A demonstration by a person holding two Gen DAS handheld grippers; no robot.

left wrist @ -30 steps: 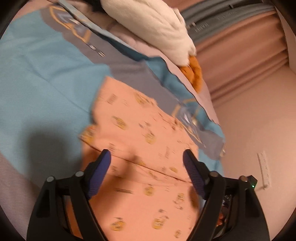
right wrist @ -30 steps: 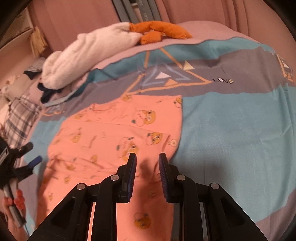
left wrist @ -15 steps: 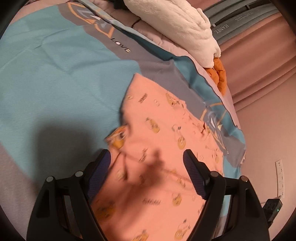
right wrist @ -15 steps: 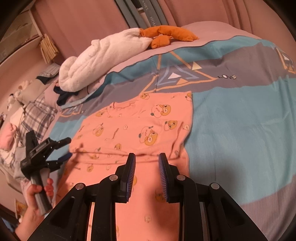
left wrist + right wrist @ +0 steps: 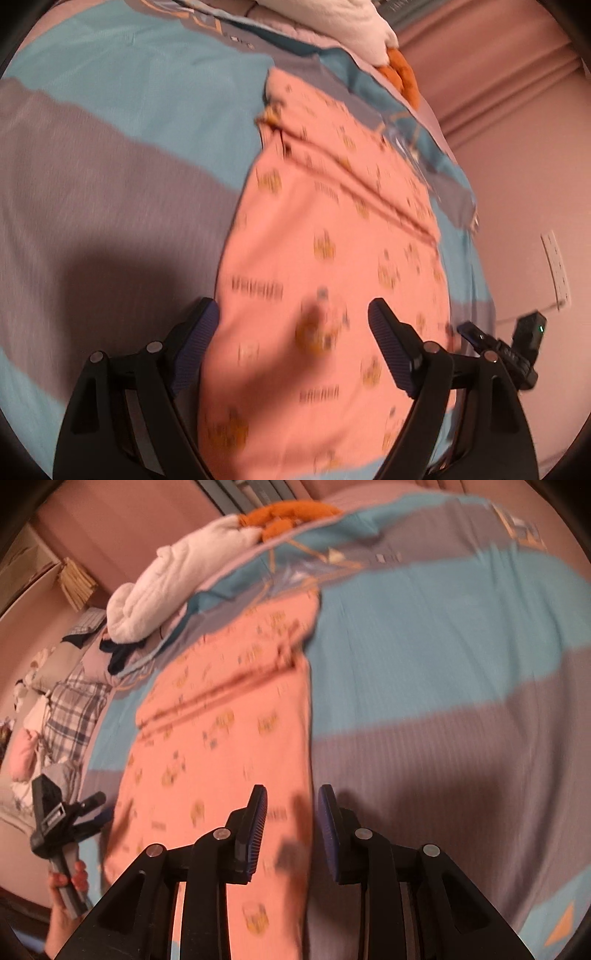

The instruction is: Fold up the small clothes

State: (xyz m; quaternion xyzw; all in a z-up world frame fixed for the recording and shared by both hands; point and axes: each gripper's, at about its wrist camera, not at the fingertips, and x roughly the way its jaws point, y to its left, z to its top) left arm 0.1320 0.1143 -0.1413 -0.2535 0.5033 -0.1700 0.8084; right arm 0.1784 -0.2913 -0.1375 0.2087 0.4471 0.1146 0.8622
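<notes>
Right now my left tool [image 5: 291, 325] hovers wide open over the near end of the pink garment [image 5: 332, 258], gripping nothing. My right tool [image 5: 290, 814] is open narrowly over its right edge, also empty. Garment lies flat on the bed [image 5: 424, 646], partly folded at the far end.

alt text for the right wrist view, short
A pink printed garment lies flat on a blue and grey striped bed cover, with the right gripper open and empty above its near right edge. At far left, a hand holds the left gripper.
</notes>
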